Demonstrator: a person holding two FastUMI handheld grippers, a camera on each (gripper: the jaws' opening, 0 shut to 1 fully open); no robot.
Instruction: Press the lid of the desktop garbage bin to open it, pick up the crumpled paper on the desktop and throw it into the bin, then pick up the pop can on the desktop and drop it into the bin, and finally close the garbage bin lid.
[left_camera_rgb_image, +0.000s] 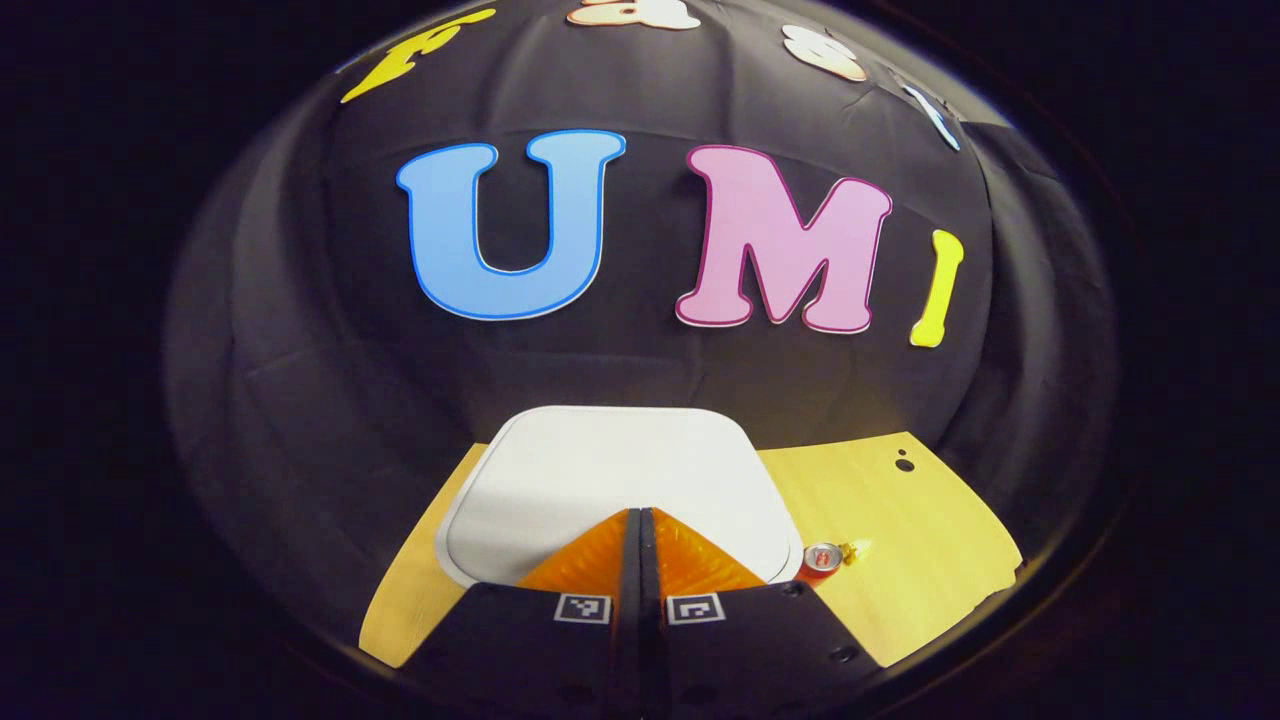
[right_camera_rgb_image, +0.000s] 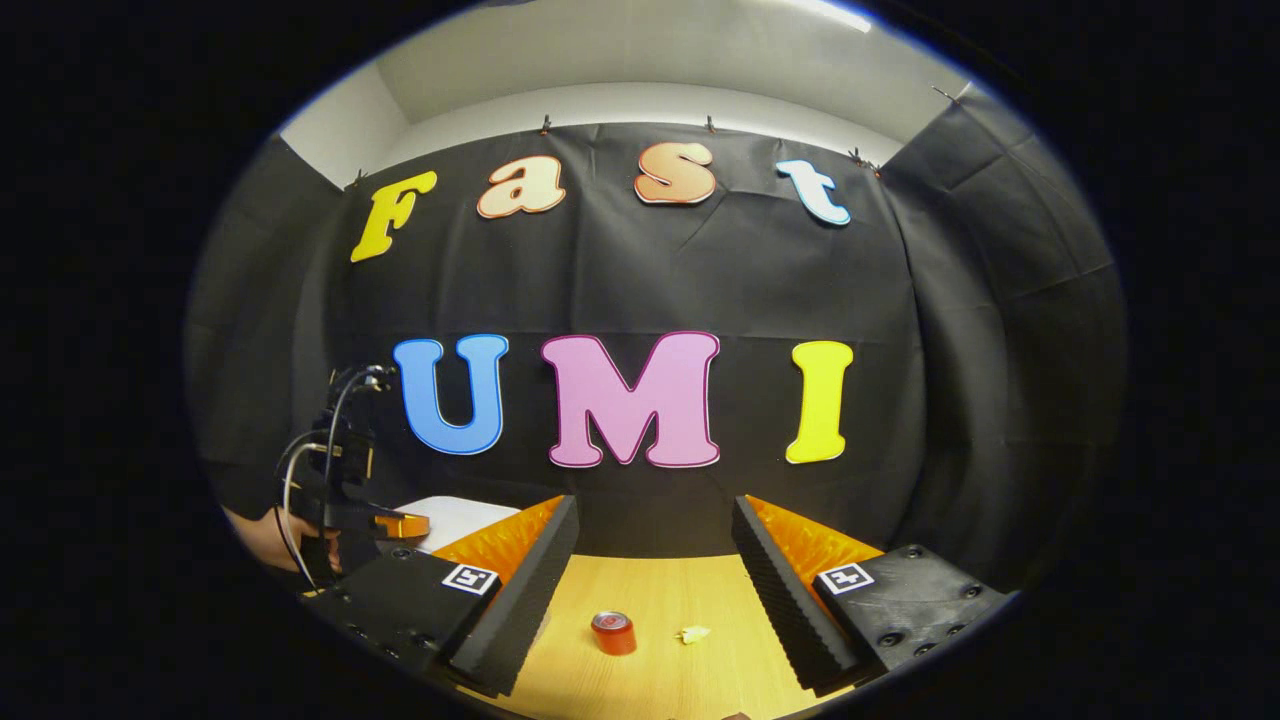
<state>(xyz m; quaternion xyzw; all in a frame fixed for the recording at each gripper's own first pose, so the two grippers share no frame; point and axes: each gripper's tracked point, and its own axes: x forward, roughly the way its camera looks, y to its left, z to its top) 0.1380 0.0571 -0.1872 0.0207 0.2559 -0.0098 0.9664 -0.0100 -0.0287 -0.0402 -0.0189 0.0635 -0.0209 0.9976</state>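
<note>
- Bin (left_camera_rgb_image: 600, 480) lid down; left gripper (left_camera_rgb_image: 640, 520) closed over it in left gripper view.
- Right gripper (right_camera_rgb_image: 655, 560) open; right gripper view adds can (right_camera_rgb_image: 613, 633) and paper (right_camera_rgb_image: 693, 633) apart on table (right_camera_rgb_image: 660, 590).

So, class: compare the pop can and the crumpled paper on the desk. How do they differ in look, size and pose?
Look: the pop can is a smooth red cylinder with a silver top; the crumpled paper is a pale yellowish, irregular wad.
Size: the can is clearly bigger than the paper.
Pose: the can stands upright; the paper lies low and shapeless.
Shared: both rest apart on the wooden desk, ahead of the open right gripper.
</note>
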